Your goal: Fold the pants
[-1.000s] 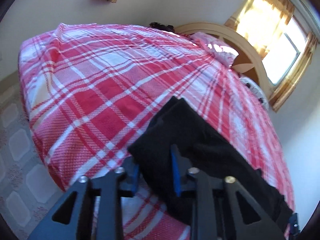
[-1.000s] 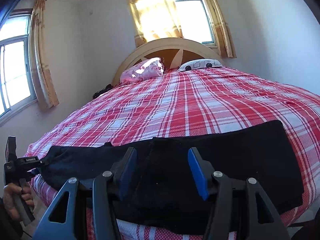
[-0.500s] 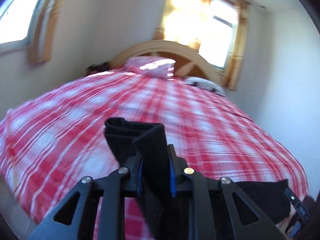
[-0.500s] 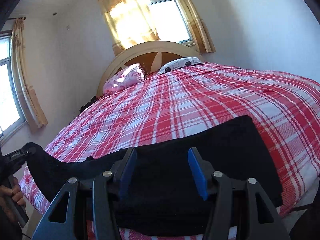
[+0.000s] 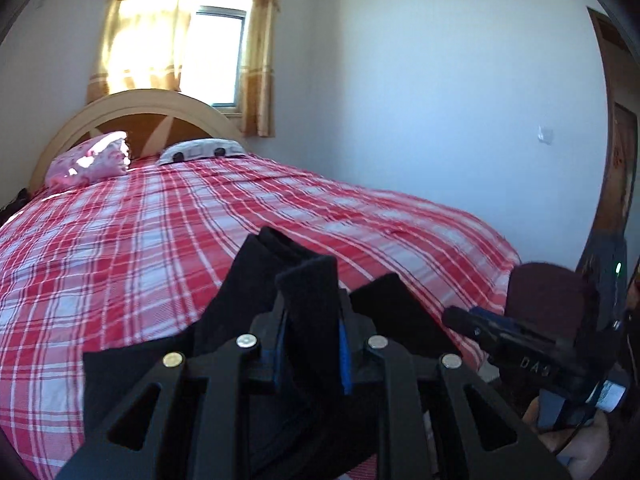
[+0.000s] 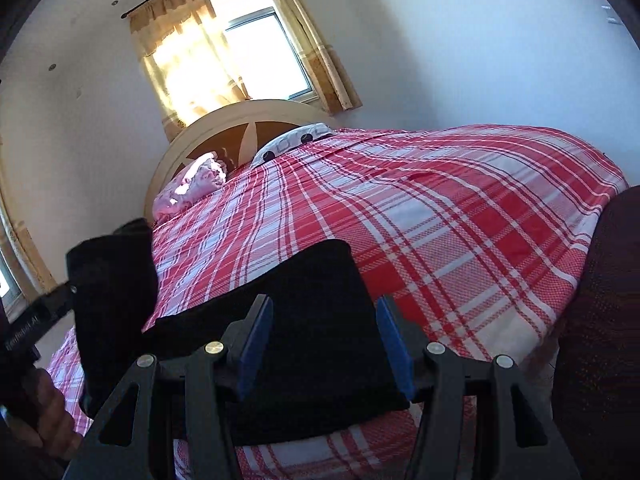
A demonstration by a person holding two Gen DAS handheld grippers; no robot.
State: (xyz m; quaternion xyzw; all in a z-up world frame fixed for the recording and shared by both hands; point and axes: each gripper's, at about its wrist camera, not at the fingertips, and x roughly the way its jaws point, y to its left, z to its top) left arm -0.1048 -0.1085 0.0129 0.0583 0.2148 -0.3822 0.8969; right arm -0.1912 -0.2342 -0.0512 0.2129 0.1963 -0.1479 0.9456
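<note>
Change since earlier: left gripper [image 5: 310,344] has swung from the left edge of the bed toward the right side, carrying one end of the pants [image 6: 320,320] with it; that end was flat on the bed a second ago and is now lifted.
Left gripper: closed tight on a bunched strip of black cloth that stands up between its blue pads [image 5: 344,360].
Right gripper [image 6: 324,344]: jaws spread wide, hovering over the flat part of the pants; whether the pads touch the cloth cannot be told.
Pants: black, lying at the near edge of the bedspread [image 6: 460,220], one end raised and hanging from the left gripper at the left of the right-wrist view.
Bedspread: red and white plaid, covering the bed.
Far end: pink pillow [image 5: 90,158] and white dotted pillow [image 5: 200,150] against the arched headboard [image 5: 152,100], below a curtained window [image 5: 218,56].
</note>
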